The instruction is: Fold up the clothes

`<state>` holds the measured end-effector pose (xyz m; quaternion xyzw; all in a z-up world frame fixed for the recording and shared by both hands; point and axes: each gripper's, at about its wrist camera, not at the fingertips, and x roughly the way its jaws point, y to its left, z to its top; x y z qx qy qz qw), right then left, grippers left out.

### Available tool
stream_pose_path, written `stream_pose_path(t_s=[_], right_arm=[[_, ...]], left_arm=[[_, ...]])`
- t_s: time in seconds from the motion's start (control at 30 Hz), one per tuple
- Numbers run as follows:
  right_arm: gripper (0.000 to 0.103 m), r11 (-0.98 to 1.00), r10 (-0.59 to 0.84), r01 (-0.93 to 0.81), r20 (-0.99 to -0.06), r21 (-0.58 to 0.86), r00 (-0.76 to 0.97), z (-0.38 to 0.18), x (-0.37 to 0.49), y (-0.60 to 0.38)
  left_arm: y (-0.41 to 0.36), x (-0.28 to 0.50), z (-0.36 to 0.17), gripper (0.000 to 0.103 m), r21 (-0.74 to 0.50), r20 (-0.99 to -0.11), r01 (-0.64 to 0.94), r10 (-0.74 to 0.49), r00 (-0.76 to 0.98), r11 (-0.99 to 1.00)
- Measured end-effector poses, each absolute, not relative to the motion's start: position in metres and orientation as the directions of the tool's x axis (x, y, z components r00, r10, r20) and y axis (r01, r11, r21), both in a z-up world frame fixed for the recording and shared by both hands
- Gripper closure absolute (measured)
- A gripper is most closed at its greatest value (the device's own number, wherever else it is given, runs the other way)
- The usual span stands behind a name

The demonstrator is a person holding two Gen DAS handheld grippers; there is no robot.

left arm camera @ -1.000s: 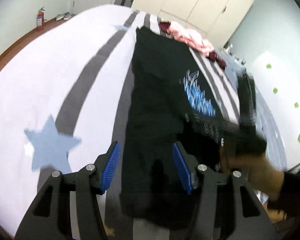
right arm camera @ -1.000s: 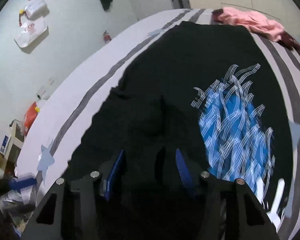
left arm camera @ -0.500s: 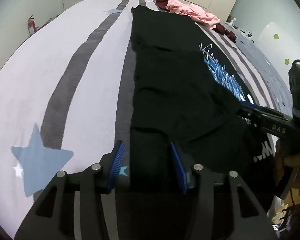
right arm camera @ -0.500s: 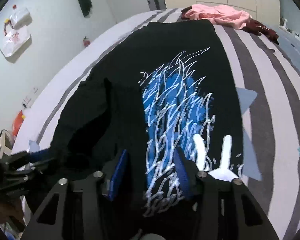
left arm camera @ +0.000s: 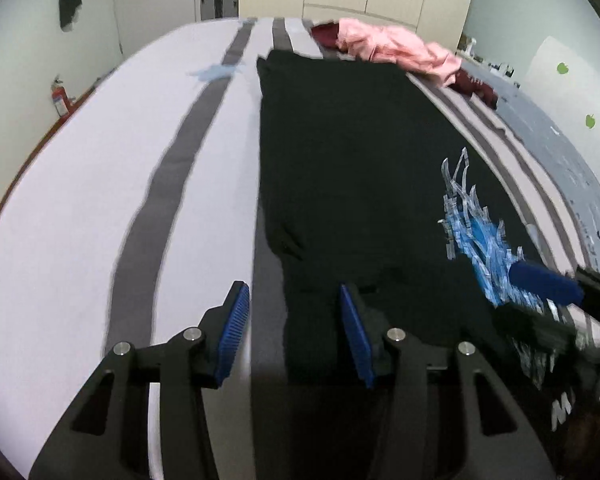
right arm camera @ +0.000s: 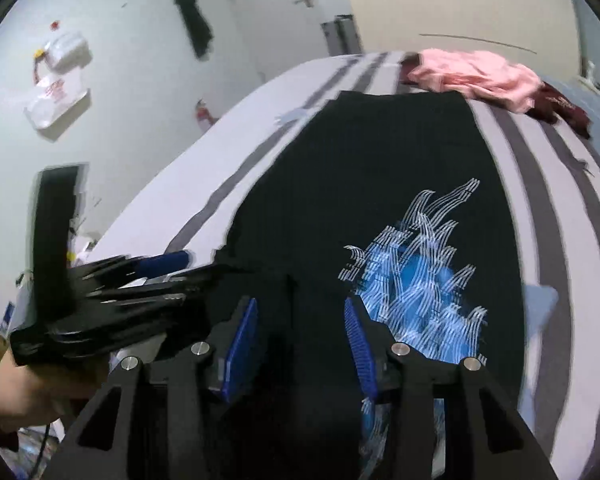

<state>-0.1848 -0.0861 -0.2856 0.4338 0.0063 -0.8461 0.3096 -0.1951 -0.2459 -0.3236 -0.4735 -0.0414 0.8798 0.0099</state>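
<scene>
The black T-shirt point(left arm camera: 352, 168) lies lengthwise on the striped bed point(left arm camera: 100, 200), running from the lower centre of my left view up toward the pink garment point(left arm camera: 396, 48) heaped at the far end; its blue and white print point(right arm camera: 416, 280) sits right of centre in the right view. I judge the shirt light, limp and a little clingy: it will sag and crease wherever it is not supported, so I would take it at an edge or a folded corner, pinching through both layers instead of the flat middle. My left gripper point(left arm camera: 294, 336) has its jaws partly spread, having closed a little in the last second; the shirt's near left edge runs into the gap, with one pad over bare sheet, and I cannot see the pads pressing cloth. My right gripper point(right arm camera: 300, 344) also stands partly spread after narrowing slightly, black fabric filling the gap between the jaws, just left of the print; whether the pads actually bite is hidden in the dark cloth, so I cannot tell.
</scene>
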Motion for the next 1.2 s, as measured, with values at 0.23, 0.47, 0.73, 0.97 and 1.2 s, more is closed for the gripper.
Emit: stream_pose_path(t_s=[0.23,0.47,0.73,0.97,1.2], right_arm=[[0.065,-0.841,-0.438,0.505,-0.794,0.195,-0.423,-0.321,-0.186,-0.075],[0.065,-0.872,-0.439,0.424,-0.775,0.246,-0.454,-0.311,-0.187,-0.033],[0.063,-0.876,-0.437,0.406,-0.782,0.259,-0.444,-0.302,-0.158,0.004],[0.063,-0.876,-0.426,0.412,-0.803,0.251,-0.417,-0.31,-0.122,0.027],[0.06,-0.852,-0.452,0.459,-0.795,0.251,-0.405,-0.296,-0.091,0.044]], left_arm=[[-0.263,-0.172,-0.315,0.058,-0.164,-0.808,0.014,0.126,-0.576,-0.986],[-0.258,-0.084,-0.287,0.058,-0.19,-0.795,-0.033,0.173,-0.581,-0.981],[-0.227,-0.021,-0.325,0.058,-0.113,-0.86,-0.022,0.108,-0.499,-0.993],[-0.224,-0.014,-0.315,0.058,-0.116,-0.849,0.029,0.084,-0.522,-0.993],[-0.238,0.017,-0.283,0.058,-0.169,-0.807,0.074,0.095,-0.583,-0.983]])
